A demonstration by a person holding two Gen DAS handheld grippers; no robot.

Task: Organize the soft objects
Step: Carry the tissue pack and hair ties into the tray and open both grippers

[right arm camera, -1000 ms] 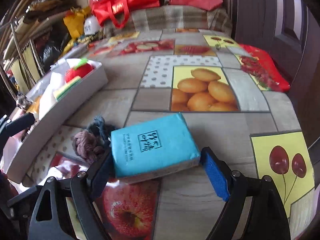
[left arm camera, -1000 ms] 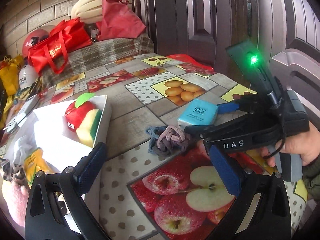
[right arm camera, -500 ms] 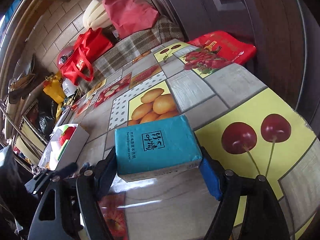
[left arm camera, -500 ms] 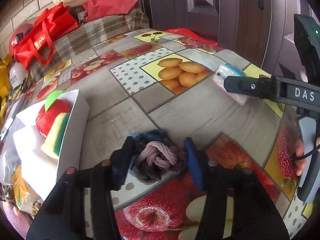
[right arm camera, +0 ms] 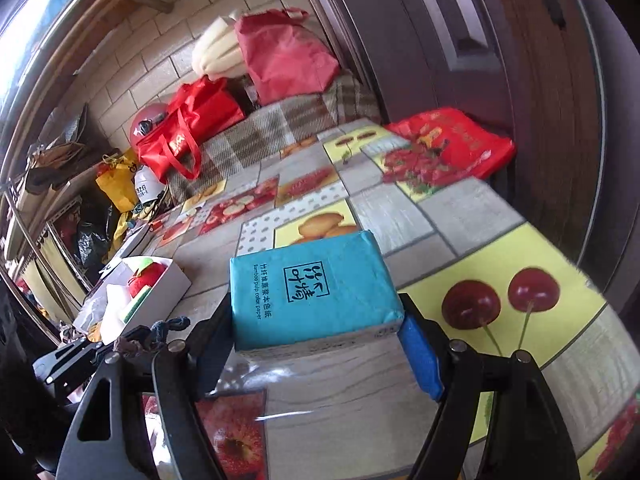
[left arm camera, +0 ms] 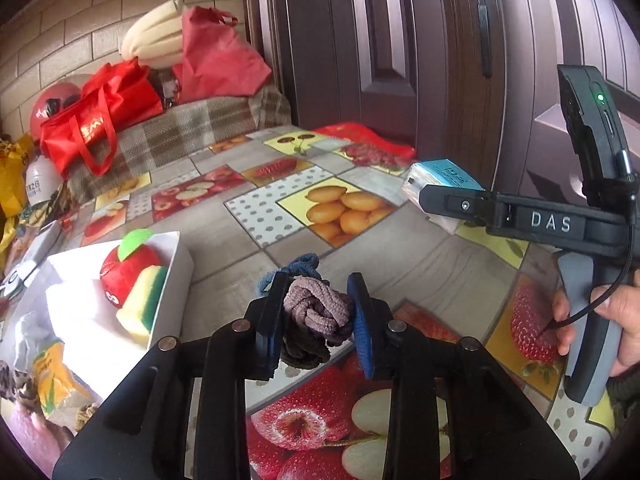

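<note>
My left claw [left arm camera: 316, 320] pinches the knotted hair ties [left arm camera: 316, 312], mauve over dark, with a blue one [left arm camera: 294, 266] trailing at twelve o'clock. I judge them light, springy and apt to slip, so the knot's middle is the best hold. My right claw [right arm camera: 316, 320] clamps the teal tissue pack [right arm camera: 312, 292] across its short sides, clear of the table [left arm camera: 400, 264]; it looks light and compressible. The white box [left arm camera: 176, 256], holding a red plush and a sponge, sits at nine o'clock on a glossy fruit-print tablecloth. Bags crowd the far end beside a dark door.
</note>
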